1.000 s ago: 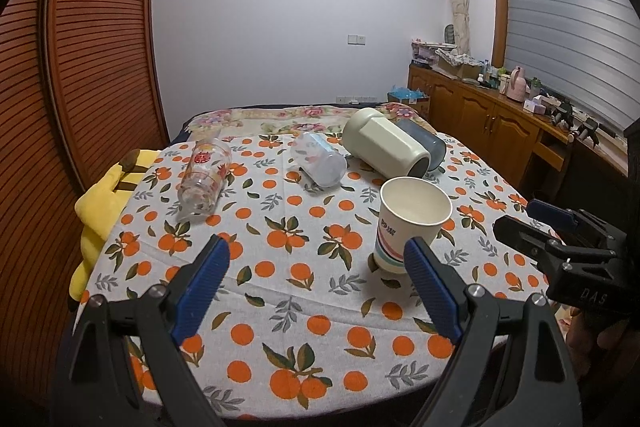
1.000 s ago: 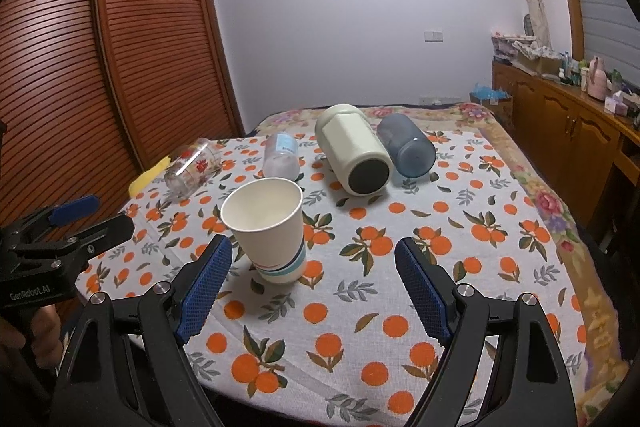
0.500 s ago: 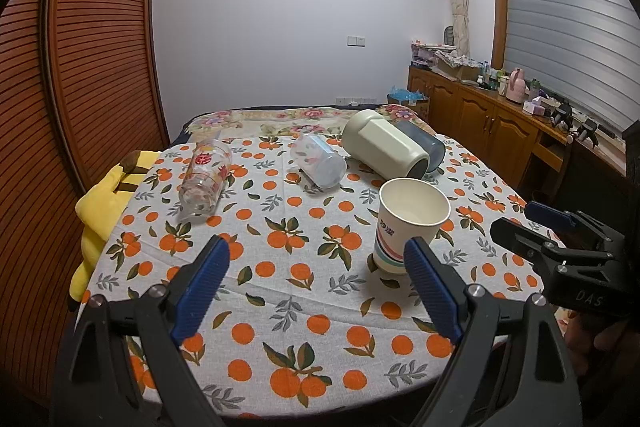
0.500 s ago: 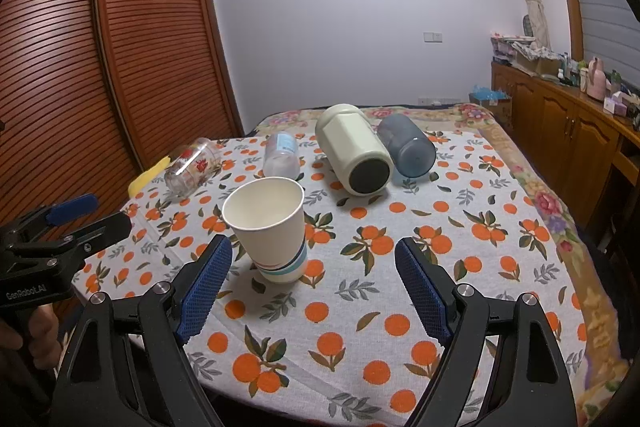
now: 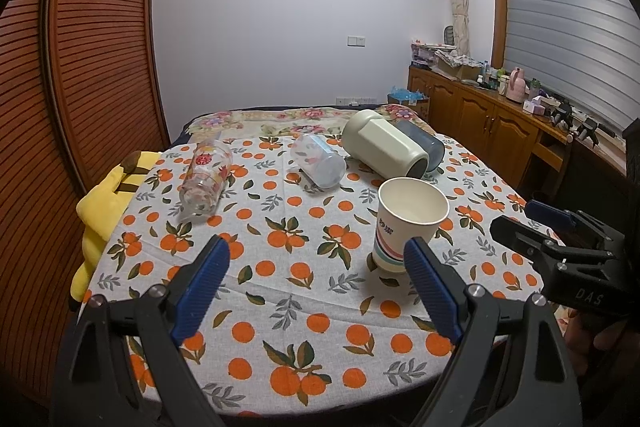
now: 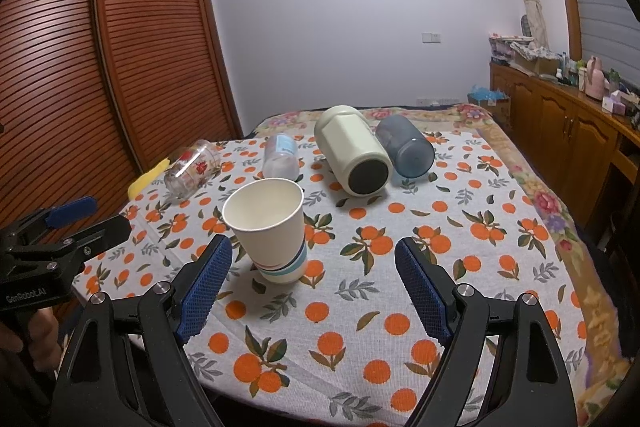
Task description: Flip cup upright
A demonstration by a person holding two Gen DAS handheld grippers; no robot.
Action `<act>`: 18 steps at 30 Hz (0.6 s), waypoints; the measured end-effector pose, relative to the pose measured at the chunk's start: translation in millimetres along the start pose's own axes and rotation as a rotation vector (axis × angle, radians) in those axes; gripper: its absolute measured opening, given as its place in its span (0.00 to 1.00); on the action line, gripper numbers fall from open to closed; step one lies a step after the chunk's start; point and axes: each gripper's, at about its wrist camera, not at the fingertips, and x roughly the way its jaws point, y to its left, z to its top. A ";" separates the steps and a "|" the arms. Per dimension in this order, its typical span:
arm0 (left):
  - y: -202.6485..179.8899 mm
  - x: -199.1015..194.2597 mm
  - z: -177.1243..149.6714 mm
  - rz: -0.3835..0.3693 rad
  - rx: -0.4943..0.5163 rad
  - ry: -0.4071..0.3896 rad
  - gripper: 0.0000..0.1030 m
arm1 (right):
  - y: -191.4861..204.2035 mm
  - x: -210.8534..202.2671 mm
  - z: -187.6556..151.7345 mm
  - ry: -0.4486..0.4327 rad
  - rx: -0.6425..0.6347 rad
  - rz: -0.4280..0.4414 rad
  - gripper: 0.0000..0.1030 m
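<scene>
Orange-print tablecloth [image 5: 304, 291] | white striped paper cup [image 6: 269, 227] upright near front edge (flip looks done) | four other cups lie on their sides | left gripper [image 5: 316, 281], right gripper [image 6: 308, 281] both spread apart, empty.

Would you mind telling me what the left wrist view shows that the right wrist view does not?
Only the left wrist view shows the right gripper from the side, jaws apart, and more of the yellow plush toy at the table's left edge. Only the right wrist view shows the left gripper from the side and the dark bottom of the cream container. Both show the paper cup standing upright, the printed glass, clear plastic cup and grey-blue cup lying on their sides, and the orange-print tablecloth.
</scene>
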 end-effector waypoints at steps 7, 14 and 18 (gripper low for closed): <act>0.4 -3.2 -0.5 0.001 -0.004 -0.003 0.87 | -0.2 -0.2 -0.1 0.001 0.001 -0.001 0.83; 0.5 -3.2 -0.4 0.001 -0.004 -0.003 0.87 | -0.2 -0.2 -0.3 0.000 0.001 0.001 0.83; 0.6 -3.1 -0.8 0.001 -0.005 -0.002 0.87 | -0.4 -0.3 -0.3 0.001 0.001 -0.001 0.83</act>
